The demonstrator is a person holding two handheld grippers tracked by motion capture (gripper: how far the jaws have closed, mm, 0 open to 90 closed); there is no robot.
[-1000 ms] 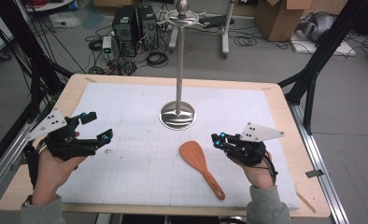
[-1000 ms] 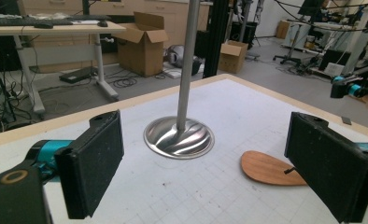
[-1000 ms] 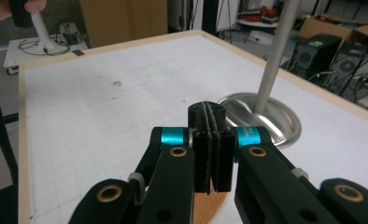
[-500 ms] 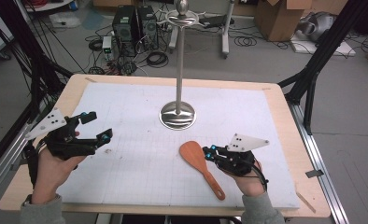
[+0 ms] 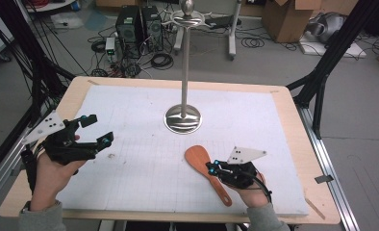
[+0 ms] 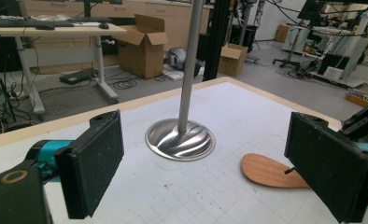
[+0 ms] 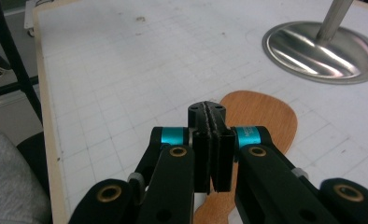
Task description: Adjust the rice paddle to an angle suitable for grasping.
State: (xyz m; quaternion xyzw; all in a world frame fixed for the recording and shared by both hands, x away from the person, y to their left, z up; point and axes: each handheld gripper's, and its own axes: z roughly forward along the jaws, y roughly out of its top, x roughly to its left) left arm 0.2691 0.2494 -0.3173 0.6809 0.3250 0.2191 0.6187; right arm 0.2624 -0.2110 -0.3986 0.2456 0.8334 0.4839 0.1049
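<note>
A wooden spatula (image 5: 197,157) lies flat on the white gridded mat, blade toward the metal stand (image 5: 183,119). My right gripper (image 5: 211,166) is shut, pads pressed together with nothing between them, low over the spatula's neck. From the right gripper view the joined tips (image 7: 209,112) sit just above the blade (image 7: 262,117). My left gripper (image 5: 98,129) hovers open at the left of the mat, empty. Its view shows both pads wide apart (image 6: 210,173), with the stand's base (image 6: 180,139) and the spatula (image 6: 266,171) beyond.
The stand's tall pole (image 5: 185,62) rises from a round steel base at mid-table and carries hooks at the top. The mat (image 5: 130,163) covers most of the wooden table (image 5: 293,125). Boxes, cables and computers lie on the floor beyond.
My right gripper has come down and shifted left, from beside the spatula to directly over its neck. The left gripper stayed where it was.
</note>
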